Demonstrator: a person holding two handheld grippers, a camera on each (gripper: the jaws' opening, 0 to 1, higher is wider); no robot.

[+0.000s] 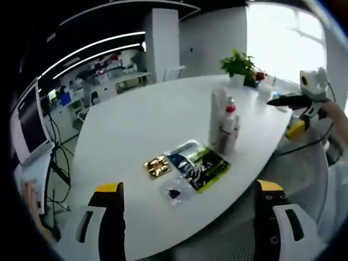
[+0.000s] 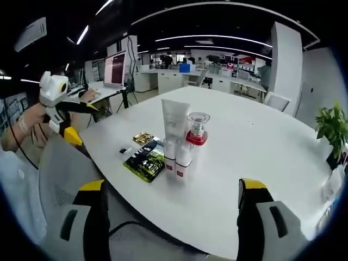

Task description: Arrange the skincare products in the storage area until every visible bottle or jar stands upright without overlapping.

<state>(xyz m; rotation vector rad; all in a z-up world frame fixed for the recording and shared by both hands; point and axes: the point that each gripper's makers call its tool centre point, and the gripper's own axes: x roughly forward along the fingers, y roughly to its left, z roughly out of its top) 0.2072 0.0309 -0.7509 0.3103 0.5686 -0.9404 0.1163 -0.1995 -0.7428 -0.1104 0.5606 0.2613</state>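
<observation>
Your left tool (image 1: 190, 217) and right tool (image 2: 169, 217) both hang off the white surface (image 2: 261, 157) with jaws spread apart, gripping nothing. The bottles (image 2: 178, 147) stand upright, clustered together on the surface, and flat sachets (image 2: 145, 157) lie just beside them, nearer your edge.

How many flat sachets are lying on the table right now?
4, all left of the upright bottles: a gold sachet, a green one nearest the edge, a dark blue one between them, and a small clear one. The blue and green packs overlap, so another may be hidden.
</observation>
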